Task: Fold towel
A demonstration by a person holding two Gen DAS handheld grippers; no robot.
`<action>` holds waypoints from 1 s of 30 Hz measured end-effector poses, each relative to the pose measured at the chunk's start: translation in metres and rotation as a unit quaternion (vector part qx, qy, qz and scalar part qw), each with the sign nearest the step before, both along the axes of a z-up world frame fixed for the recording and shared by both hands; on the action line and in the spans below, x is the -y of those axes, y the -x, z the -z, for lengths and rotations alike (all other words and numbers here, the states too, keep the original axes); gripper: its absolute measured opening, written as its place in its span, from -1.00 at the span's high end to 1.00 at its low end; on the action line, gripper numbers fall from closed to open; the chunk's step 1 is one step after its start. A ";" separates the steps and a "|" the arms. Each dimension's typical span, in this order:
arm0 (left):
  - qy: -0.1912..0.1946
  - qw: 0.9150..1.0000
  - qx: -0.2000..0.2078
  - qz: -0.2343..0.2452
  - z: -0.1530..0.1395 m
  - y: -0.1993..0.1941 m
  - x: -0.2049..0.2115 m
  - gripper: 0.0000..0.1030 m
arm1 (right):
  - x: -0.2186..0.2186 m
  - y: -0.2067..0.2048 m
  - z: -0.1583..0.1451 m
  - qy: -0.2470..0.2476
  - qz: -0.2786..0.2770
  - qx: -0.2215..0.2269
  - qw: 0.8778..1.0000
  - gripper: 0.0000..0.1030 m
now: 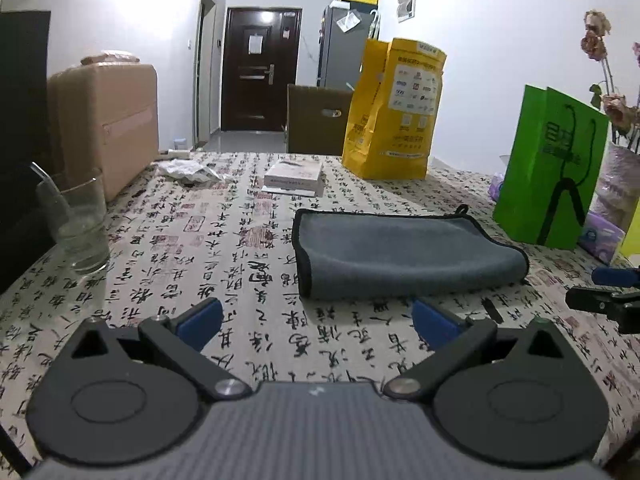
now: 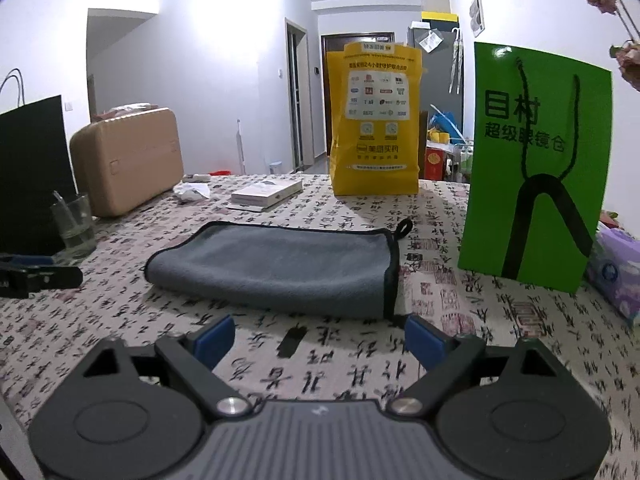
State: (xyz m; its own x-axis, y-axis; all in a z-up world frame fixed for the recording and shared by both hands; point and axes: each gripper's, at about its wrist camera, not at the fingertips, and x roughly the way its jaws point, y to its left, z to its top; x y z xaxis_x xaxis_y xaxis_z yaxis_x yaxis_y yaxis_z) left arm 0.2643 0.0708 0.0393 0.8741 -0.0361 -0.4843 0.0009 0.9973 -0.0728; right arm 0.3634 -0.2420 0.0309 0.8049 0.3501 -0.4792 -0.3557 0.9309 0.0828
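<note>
Green bag [image 2: 536,168] stands beside folded towel [image 2: 276,268].

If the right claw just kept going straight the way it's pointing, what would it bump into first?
Most likely the grey towel, lying folded on the table just ahead of the open right claw, probably near its black-trimmed end. The yellow bag stands well behind it. Depth is hard to judge in this view.

**Tabletop count**

Towel [image 1: 404,256], grey, folded: 1. Grippers: 2, left gripper [image 1: 316,322], right gripper [image 2: 319,340]. Paper bags: 2, yellow bag [image 1: 394,114], green bag [image 2: 536,164]. Drinking glass [image 1: 76,226]: 1. Tan case [image 2: 128,160]: 1. White box [image 1: 294,178]: 1.
</note>
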 end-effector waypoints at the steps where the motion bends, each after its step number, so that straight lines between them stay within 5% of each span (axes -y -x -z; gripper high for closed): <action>1: -0.002 1.000 0.003 0.001 0.000 0.005 0.001 -1.00 | 0.000 0.005 0.000 -0.002 0.000 0.002 1.000 -0.79; 30: -0.022 0.997 0.068 0.014 0.016 0.156 0.028 -1.00 | 0.007 0.166 0.008 -0.029 0.037 0.071 0.996 -0.94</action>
State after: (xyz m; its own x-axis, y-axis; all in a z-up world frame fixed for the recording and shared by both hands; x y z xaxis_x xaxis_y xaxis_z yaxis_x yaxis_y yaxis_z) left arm 0.1079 0.0432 0.0237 0.9310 -0.0419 -0.3627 0.0348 0.9991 -0.0260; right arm 0.1979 -0.2492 0.0226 0.8878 0.3106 -0.3396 -0.2974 0.9503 0.0919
